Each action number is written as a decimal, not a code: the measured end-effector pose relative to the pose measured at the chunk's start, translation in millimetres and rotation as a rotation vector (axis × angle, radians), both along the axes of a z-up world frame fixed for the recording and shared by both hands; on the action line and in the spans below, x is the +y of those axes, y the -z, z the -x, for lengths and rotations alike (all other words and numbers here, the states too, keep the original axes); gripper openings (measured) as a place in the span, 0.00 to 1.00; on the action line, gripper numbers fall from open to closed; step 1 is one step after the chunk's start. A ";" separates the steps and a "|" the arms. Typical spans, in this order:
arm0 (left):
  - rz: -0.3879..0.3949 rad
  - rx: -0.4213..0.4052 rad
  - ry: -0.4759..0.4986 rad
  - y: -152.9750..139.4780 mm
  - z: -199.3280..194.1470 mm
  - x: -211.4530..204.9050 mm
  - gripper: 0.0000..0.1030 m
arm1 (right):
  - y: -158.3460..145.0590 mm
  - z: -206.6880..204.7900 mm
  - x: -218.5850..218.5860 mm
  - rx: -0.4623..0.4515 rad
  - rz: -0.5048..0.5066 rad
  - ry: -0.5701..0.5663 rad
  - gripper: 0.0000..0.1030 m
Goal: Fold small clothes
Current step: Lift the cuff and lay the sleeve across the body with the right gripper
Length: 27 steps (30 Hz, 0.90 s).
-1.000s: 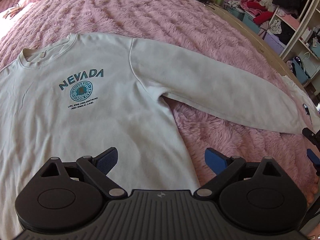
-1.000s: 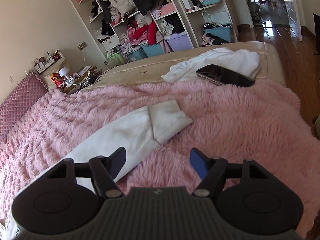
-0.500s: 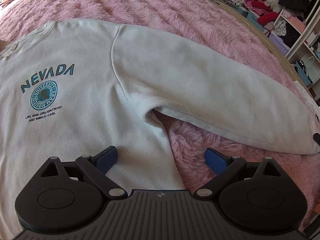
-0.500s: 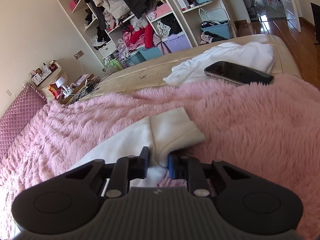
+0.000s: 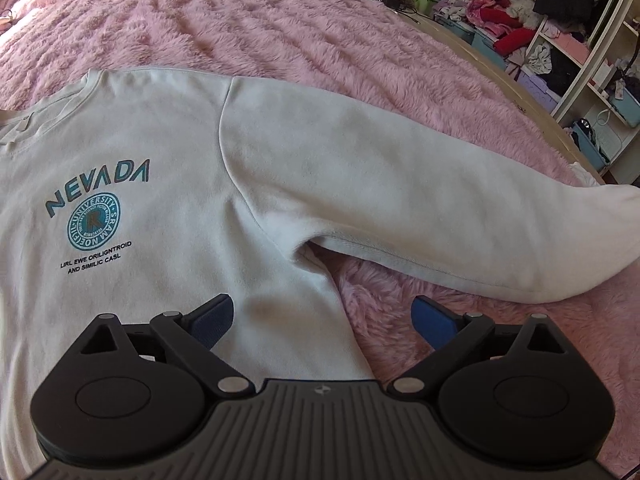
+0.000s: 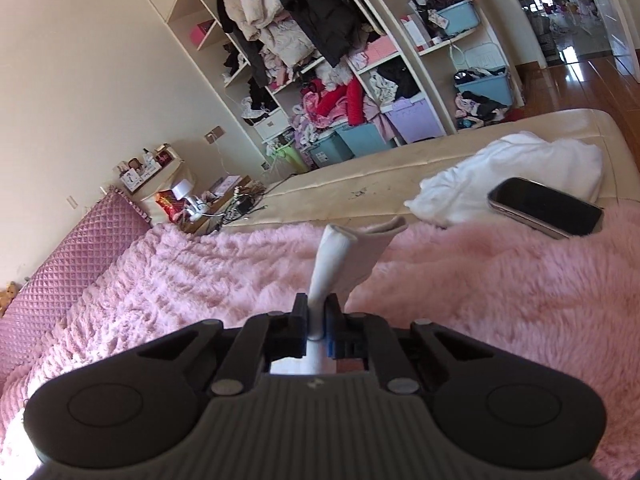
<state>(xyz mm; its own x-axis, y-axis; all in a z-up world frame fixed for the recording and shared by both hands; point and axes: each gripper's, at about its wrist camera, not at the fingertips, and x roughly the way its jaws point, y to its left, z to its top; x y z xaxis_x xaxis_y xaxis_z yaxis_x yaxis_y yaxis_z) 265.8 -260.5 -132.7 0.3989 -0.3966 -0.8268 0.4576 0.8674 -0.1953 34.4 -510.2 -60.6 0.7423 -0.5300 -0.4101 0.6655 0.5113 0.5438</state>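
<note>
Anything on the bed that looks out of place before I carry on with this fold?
Yes: a dark phone lies at the far edge of the pink blanket, partly on a crumpled white garment. It isn't laundry. The sweatshirt lies flat; the right hand-held gripper pinches its sleeve cuff.

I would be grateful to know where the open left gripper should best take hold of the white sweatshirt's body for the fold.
Probably the side seam edge just below the armpit, approached from above. The sweatshirt lies flat on the pink blanket, and that edge already sits between the left gripper's open jaws. The right gripper has just closed on the sleeve cuff.
</note>
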 end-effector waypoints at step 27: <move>0.255 -0.144 -0.570 -57.6 87.4 399.6 1.00 | -16.3 -198.9 474.9 -0.125 0.210 -0.941 0.02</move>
